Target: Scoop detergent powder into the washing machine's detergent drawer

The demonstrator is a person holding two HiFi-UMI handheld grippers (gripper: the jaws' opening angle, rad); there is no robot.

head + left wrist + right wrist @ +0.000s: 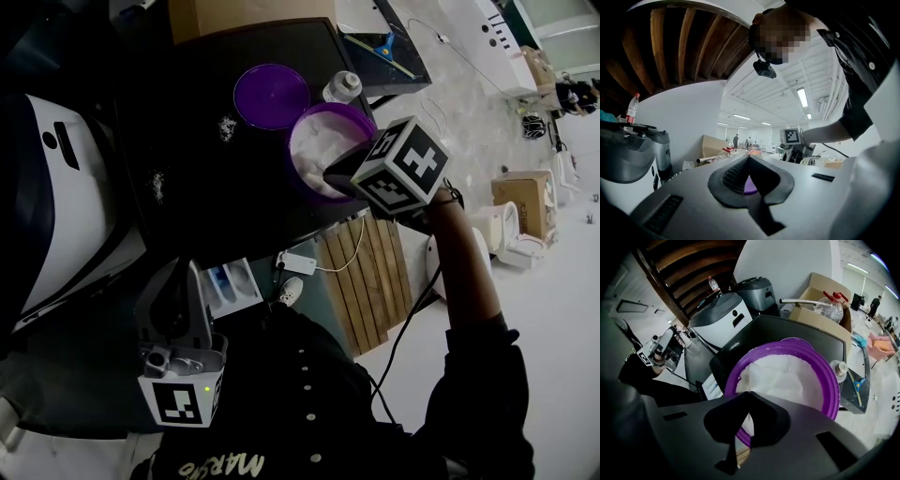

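Note:
A purple tub [314,141] of white detergent powder [787,376] stands on the dark washing machine top [187,187], and its purple lid [271,96] lies beside it. My right gripper [330,176] reaches over the tub's rim. Its jaws [749,397] are shut on the thin handle of a clear scoop [751,375] that dips into the powder. The detergent drawer [230,286] is pulled open below the machine's front edge. My left gripper [183,272] hangs low beside the drawer with its jaws [749,157] shut and nothing between them.
Spilled powder [226,127] dots the machine top. A small bottle [342,86] stands behind the tub. A white appliance [56,206] is at the left. A wooden slatted panel [370,281] and a white plug [298,262] lie right of the drawer, and a cardboard box [520,202] sits farther right.

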